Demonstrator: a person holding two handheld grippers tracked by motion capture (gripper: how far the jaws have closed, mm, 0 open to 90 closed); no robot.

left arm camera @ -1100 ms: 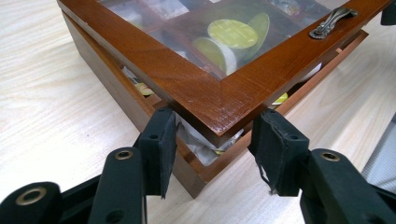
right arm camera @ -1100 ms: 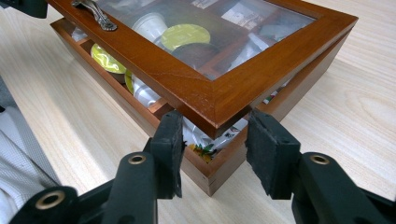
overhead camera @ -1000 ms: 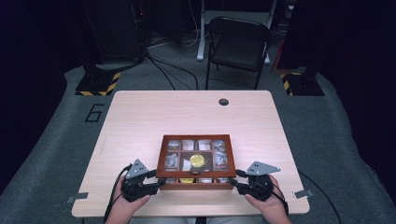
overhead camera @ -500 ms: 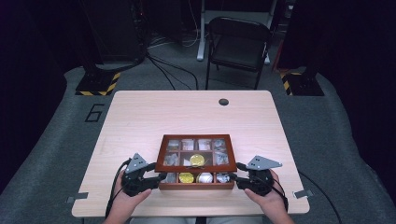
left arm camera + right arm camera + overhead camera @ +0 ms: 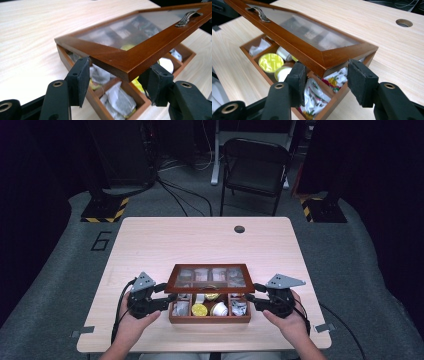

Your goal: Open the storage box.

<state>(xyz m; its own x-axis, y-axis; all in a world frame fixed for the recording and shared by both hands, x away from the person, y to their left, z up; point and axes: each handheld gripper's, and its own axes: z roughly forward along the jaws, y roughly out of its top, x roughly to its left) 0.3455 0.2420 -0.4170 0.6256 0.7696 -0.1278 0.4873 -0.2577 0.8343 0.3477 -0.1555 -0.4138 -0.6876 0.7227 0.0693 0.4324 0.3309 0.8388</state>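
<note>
1. A brown wooden tea box with compartments of tea bags and pods sits near the front edge of a pale wooden table.
2. Its glass-paned wooden lid is part-raised, hinged along the far side.
3. The left gripper straddles the lid's left front corner; its jaws have just opened slightly, partly apart.
4. The right gripper mirrors it, equally near.
5. The lid's long axis runs between both grippers.
</note>
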